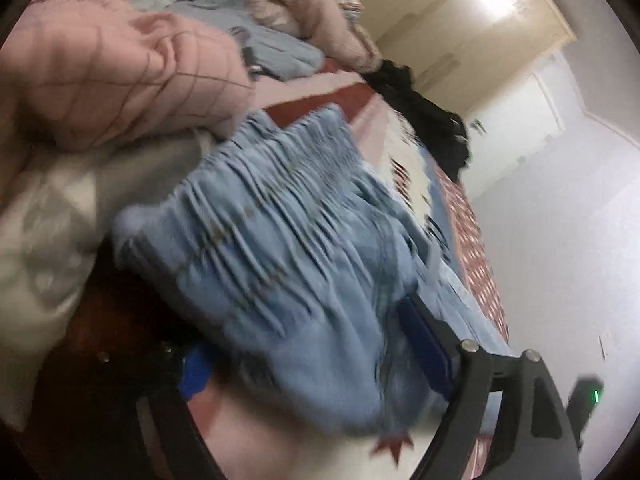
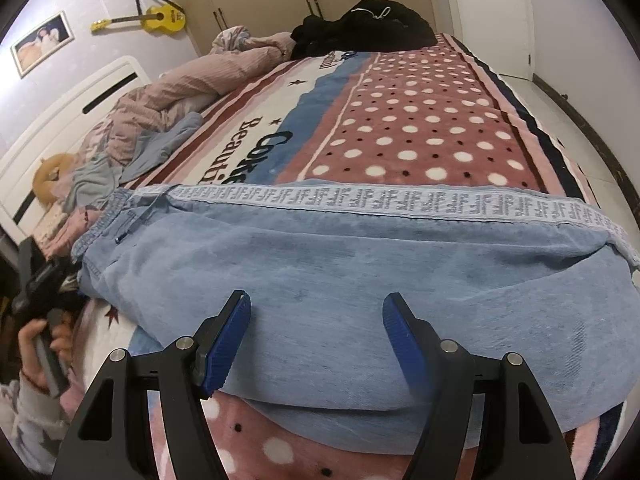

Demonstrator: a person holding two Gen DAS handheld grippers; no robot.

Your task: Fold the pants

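While spread on bed, pants between parted right gripper jaws; left gripper jaws parted around waistband.

The right gripper points forward and slightly down, held level. Its two black fingers stand wide apart, and the blue pads face each other across the gap with nothing pinched between them.

The left gripper is rolled to one side, and its view is blurred. Its fingers are also spread wide. The blue pad on one finger shows clearly, while the other pad is mostly hidden.

In the right wrist view, the left hand shows at the far left edge, its fingers curled around the handle of its gripper.
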